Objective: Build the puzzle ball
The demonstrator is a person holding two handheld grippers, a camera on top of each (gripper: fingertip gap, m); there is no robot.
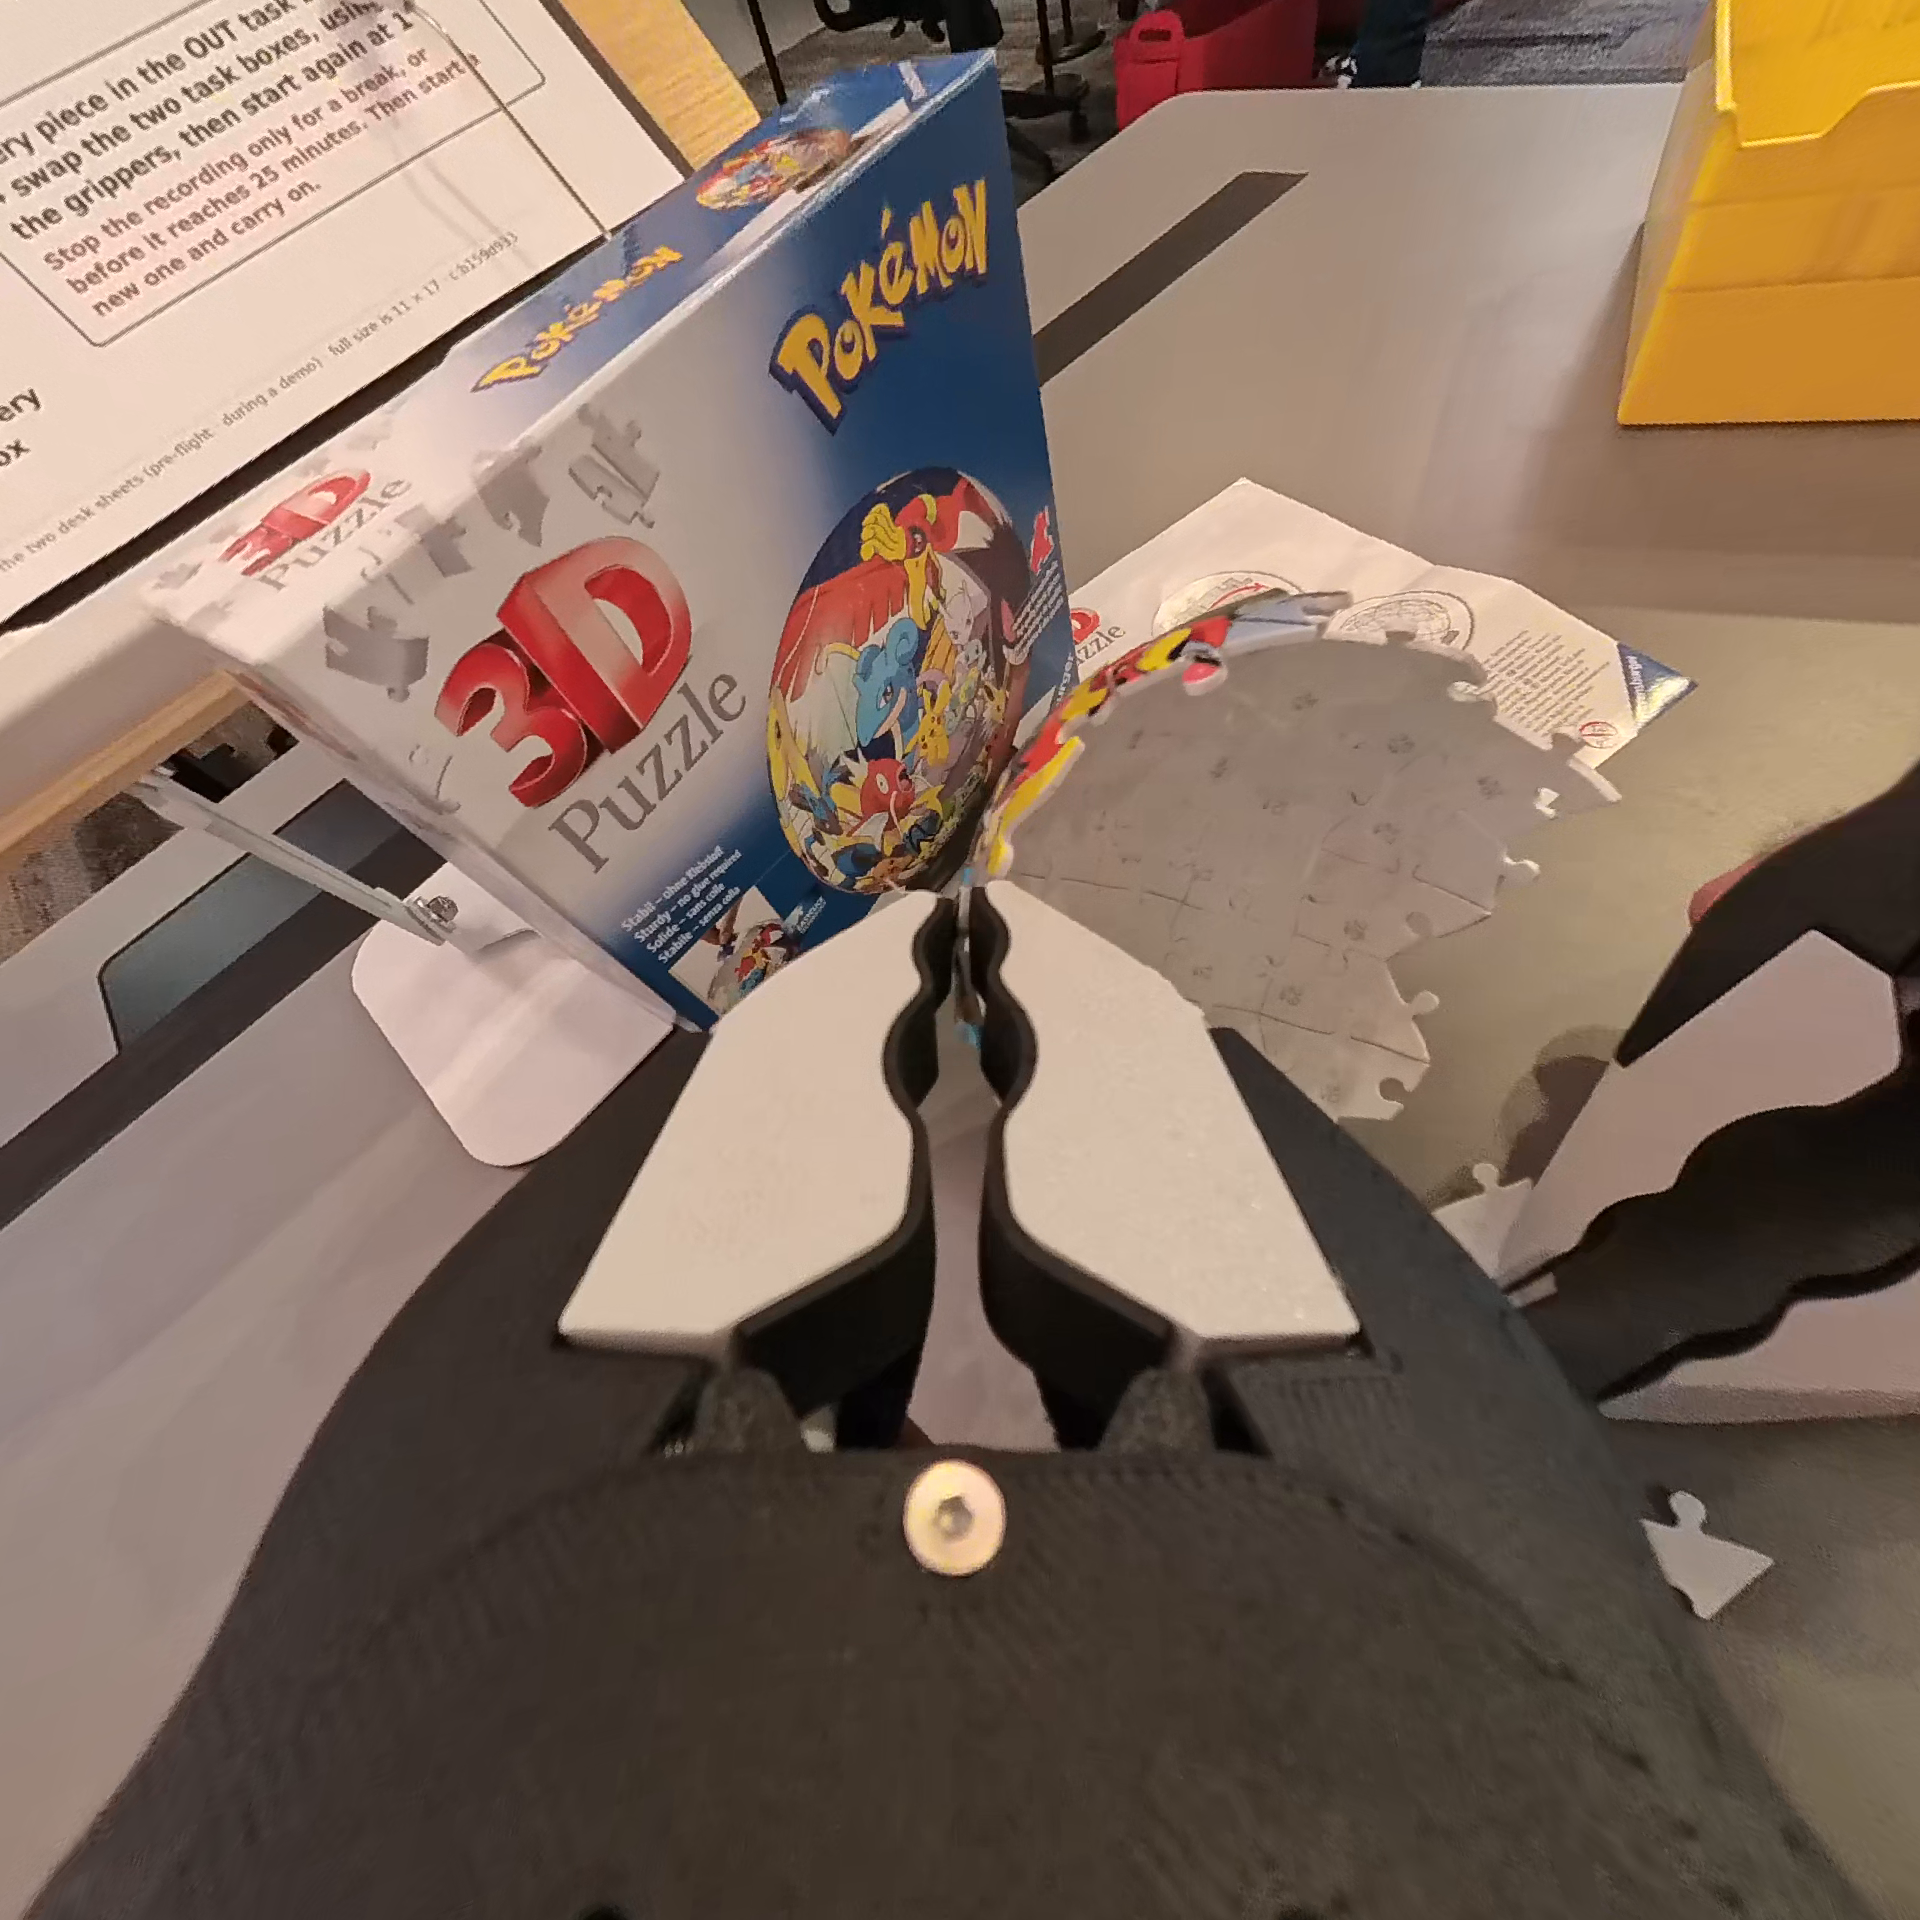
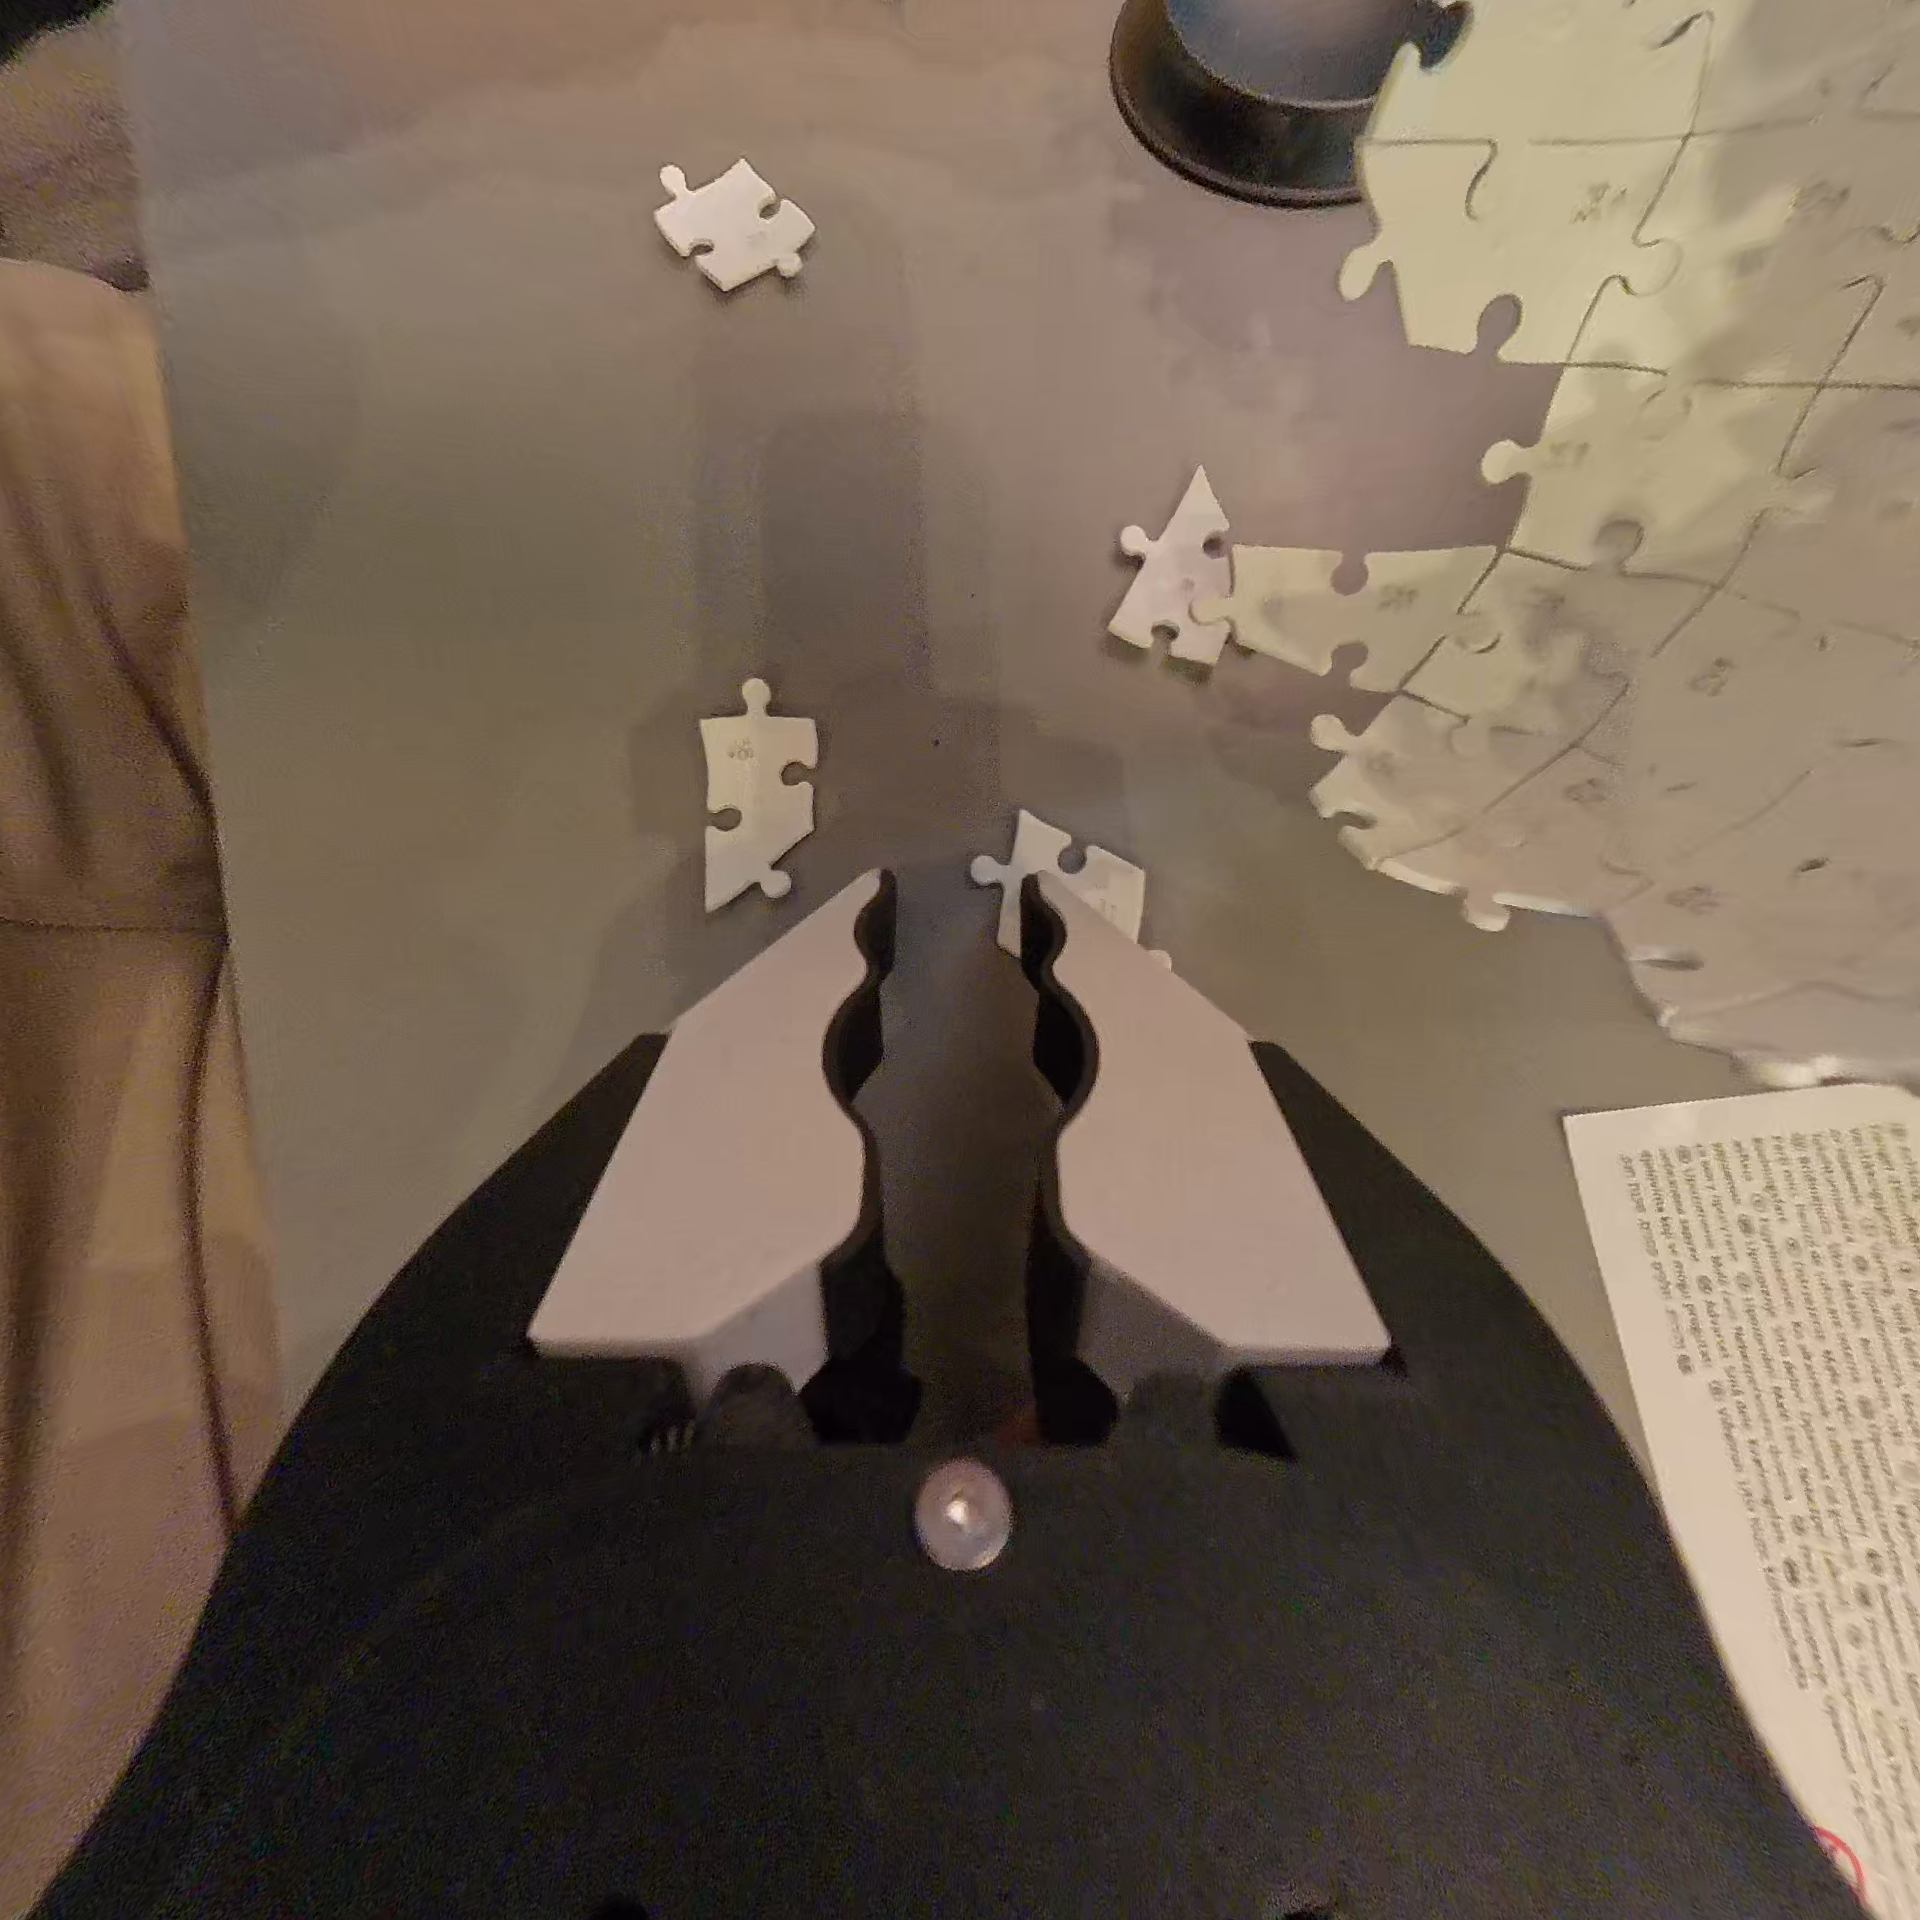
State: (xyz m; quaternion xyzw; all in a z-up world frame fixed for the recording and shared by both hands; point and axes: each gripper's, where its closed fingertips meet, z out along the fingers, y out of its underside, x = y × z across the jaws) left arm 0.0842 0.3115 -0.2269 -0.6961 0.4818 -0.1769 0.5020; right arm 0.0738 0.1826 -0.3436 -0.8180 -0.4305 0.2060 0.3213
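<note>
While pinching the rim of the half-built puzzle ball, left gripper with fingers nearly together, only the thin edge of the shell between them. Shell tilted up toward 1 o'clock from the tips, white inner side facing the camera, coloured outer side visible only along the edge at 12 o'clock. Puzzle box standing just beyond the tips at 11 o'clock, blue and white, with a picture of the finished ball. Folded instruction leaflet lying behind the shell at 1 o'clock on the grey table. Yellow bin far away at 1 o'clock. Large printed sheet at 10 o'clock. Right gripper entering at 3 o'clock, beside the shell.

From the right wrist view: right gripper narrowly open, holding nothing, tips low over the table. One loose piece partly hidden behind the right finger. Second loose piece just at 11 o'clock of the tips. Third piece at 1 o'clock, overlapped by the shell's edge. Fourth piece far at 11 o'clock. All white side up. Black round stand at 12 o'clock.
</note>
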